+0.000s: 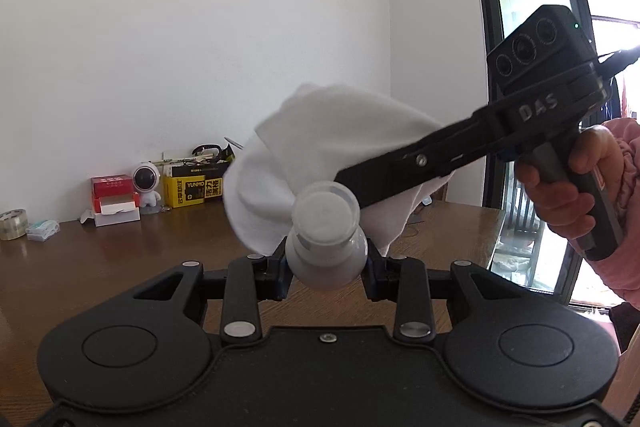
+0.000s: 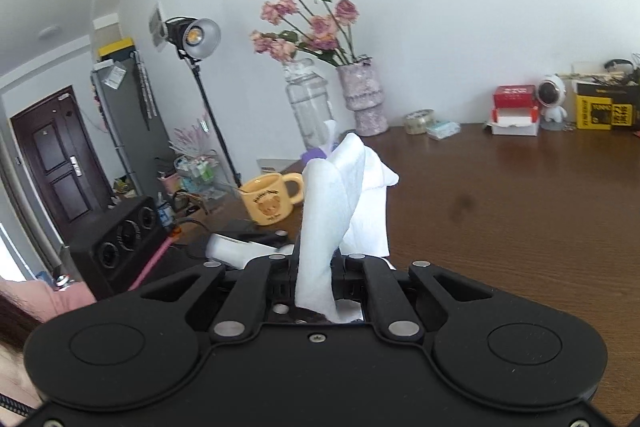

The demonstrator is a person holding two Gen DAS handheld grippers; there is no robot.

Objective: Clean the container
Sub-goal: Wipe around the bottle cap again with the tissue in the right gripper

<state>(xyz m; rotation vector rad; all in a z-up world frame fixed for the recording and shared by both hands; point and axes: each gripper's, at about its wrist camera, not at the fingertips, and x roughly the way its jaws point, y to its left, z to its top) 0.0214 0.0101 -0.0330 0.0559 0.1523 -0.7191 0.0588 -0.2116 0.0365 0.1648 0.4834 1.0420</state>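
Above the brown wooden table (image 1: pixel 100 259) we hold a small white container (image 1: pixel 326 251) clamped at its body in the left gripper (image 1: pixel 326 269), its translucent cap end turned toward the camera. The right gripper (image 1: pixel 352 187) reaches in from the right, gripped by a hand (image 1: pixel 560 187) in a pink sleeve, and we read "DAS" in pale letters on its black body. Its jaws are closed on a white cloth (image 1: pixel 320 147), which billows behind and just beside the container and blocks the wall behind it; whether cloth and container touch we cannot tell. From the right wrist view the cloth (image 2: pixel 336 203) rises folded between the fingers and hides part of the table. Along the far wall we see a yellow box (image 1: pixel 192 189) printed "YUNMO", a red and white box (image 1: pixel 114 199), a small astronaut figure (image 1: pixel 146 187) and a roll of tape (image 1: pixel 12 225). To the left stand a yellow mug (image 2: pixel 270 201) with a bear picture, pink roses in a vase (image 2: pixel 364 99), a clear jar (image 2: pixel 310 107) and a studio lamp (image 2: pixel 196 37).
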